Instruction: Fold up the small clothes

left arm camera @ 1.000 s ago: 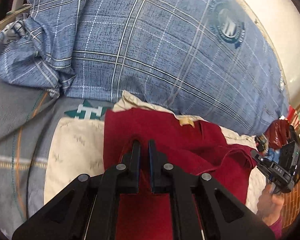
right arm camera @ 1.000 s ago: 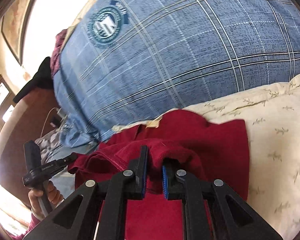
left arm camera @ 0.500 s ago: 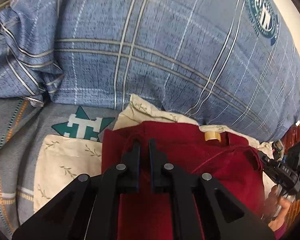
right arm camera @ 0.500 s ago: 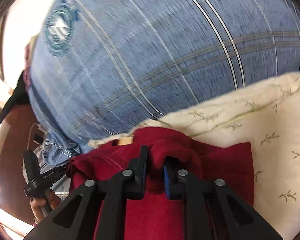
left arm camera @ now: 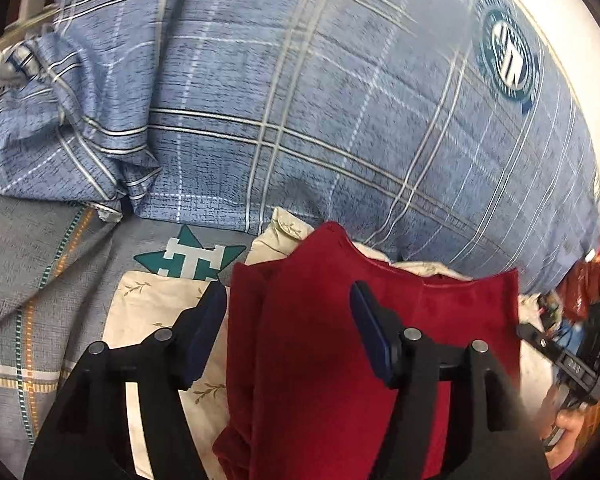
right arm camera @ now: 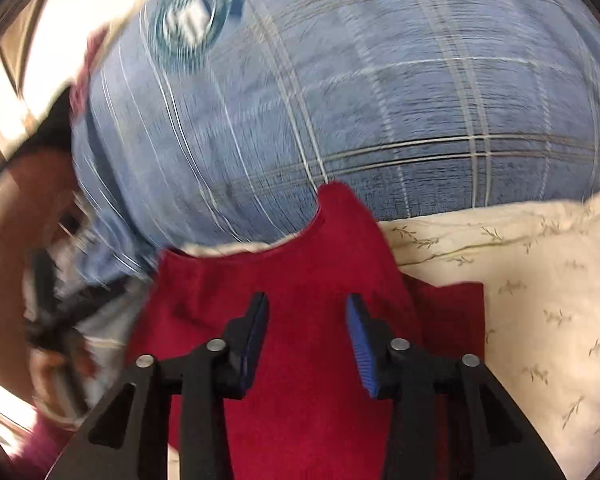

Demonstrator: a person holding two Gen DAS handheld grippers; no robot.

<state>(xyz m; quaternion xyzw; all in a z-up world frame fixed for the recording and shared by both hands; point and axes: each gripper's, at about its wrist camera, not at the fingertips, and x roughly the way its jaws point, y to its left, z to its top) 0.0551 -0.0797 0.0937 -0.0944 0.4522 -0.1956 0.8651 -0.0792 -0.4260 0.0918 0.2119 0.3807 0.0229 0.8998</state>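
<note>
A dark red garment (left arm camera: 324, 340) lies folded over on a cream leaf-print cloth (left arm camera: 156, 312). In the left wrist view my left gripper (left arm camera: 288, 300) is open, its jaws wide apart just above the garment's left part. In the right wrist view the red garment (right arm camera: 300, 280) fills the lower middle and my right gripper (right arm camera: 306, 306) is open above it, holding nothing. The right gripper also shows at the far right of the left wrist view (left arm camera: 572, 356), held by a hand.
A large blue plaid pillow (left arm camera: 300, 100) with a round crest lies right behind the garment. Grey patterned bedding (left arm camera: 40, 280) with a green star spreads to the left. The cream cloth (right arm camera: 540, 300) extends to the right. The right wrist view is blurred by motion.
Both grippers were shut on folds of the red garment and have opened, letting it go. The garment's top edge now lies flatter, further back toward the pillow.
</note>
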